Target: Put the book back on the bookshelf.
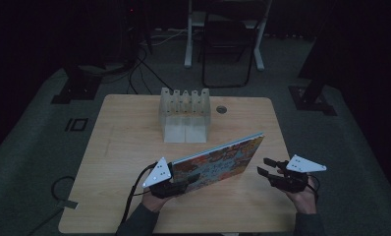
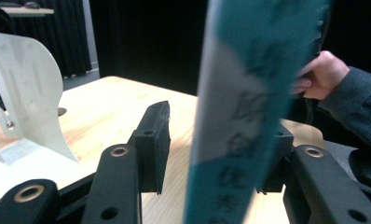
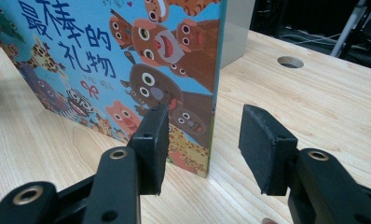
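Note:
A colourful picture book [image 1: 218, 162] with cartoon animals and Chinese lettering on its cover [image 3: 127, 60] stands on its long edge on the wooden table [image 1: 125, 147], leaning a little. My left gripper [image 1: 186, 183] is at the book's near left end. In the left gripper view the book's teal edge [image 2: 249, 116] stands between the jaws, close to the right pad, with a clear gap to the left pad [image 2: 153, 140]. My right gripper [image 1: 263, 166] is at the book's right end. Its jaws are open [image 3: 206, 112], and the book's lower corner lies in the gap without touching either pad.
A white slotted rack [image 1: 184, 110] stands at the back middle of the table, and also shows at the left in the left gripper view [image 2: 25, 93]. A round hole [image 1: 221, 109] is beside it. A folding chair [image 1: 228, 44] and cables lie on the floor beyond the table.

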A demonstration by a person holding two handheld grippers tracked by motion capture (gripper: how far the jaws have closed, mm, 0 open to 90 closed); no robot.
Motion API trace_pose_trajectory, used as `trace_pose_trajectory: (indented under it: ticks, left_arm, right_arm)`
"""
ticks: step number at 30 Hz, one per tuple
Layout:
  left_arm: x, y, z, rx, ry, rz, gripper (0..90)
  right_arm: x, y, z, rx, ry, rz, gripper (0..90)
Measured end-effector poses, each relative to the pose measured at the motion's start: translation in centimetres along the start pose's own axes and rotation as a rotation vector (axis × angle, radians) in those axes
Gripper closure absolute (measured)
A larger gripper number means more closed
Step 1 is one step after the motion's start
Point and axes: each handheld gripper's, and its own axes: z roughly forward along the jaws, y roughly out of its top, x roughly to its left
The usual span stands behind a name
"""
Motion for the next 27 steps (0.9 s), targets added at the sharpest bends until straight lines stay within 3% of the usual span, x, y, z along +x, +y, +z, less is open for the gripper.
trace_pose_trajectory:
  ticks: [10,16,18,20,23,27]
  left_arm:
    - [0.3,-0.4,0.6,0.028,0.011,-0.059,34.5]
    - [0.5,-0.4,0.9,0.028,-0.016,-0.090,32.7]
    - [0.6,-0.4,0.9,0.026,-0.028,-0.102,34.9]
    - [0.7,-0.4,0.8,0.025,-0.041,-0.108,43.8]
    - [0.6,-0.3,1.0,0.031,-0.050,-0.082,48.9]
    - [0.1,0.0,1.4,0.031,-0.048,-0.063,64.8]
  right_arm:
    - [0.0,-0.1,0.0,0.005,0.000,0.006,52.3]
    - [-0.1,-0.2,0.0,0.003,-0.003,0.009,52.2]
    - [-0.1,-0.2,-0.1,0.001,-0.006,0.009,52.3]
    - [-0.2,-0.2,-0.1,0.000,-0.007,0.011,52.3]
    - [-0.2,-0.2,-0.1,-0.001,-0.007,0.012,52.3]
    - [-0.2,-0.3,-0.1,-0.002,-0.008,0.013,52.3]
